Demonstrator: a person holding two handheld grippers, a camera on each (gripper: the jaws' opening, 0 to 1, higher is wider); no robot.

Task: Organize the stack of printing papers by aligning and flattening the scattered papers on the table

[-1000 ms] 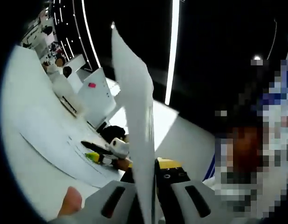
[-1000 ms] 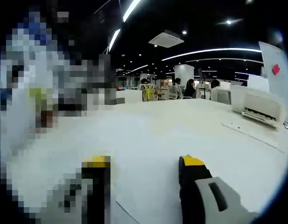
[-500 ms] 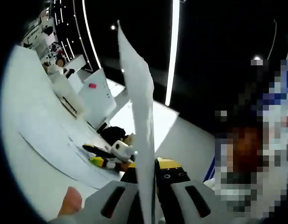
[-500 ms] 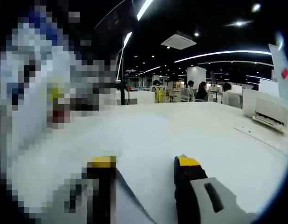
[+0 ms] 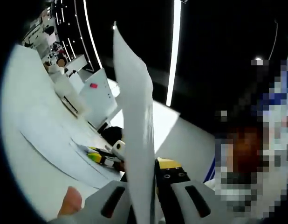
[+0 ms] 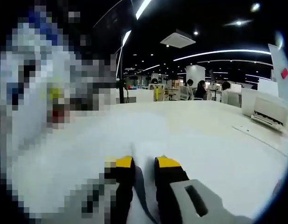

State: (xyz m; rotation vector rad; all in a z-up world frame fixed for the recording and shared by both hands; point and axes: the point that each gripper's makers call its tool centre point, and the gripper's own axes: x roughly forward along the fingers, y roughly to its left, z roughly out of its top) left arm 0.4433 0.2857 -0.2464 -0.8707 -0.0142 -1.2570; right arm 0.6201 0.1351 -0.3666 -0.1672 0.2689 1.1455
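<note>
Left gripper (image 5: pixel 143 196): jaws closed on one paper sheet (image 5: pixel 134 121), held edge-on above the table (image 5: pixel 32 140). Right gripper (image 6: pixel 143 168): jaws nearly closed, pinching a sheet edge (barely visible). Risk: opposing pulls could crease or tear the unsupported sheet

A white sheet of paper (image 5: pixel 137 135) stands upright, edge-on, at centre frame; more sheets (image 5: pixel 65 149) lie flat lower left.

Both views low and close over the shared white table (image 6: pixel 218 140), left view rolled sideways.
</note>
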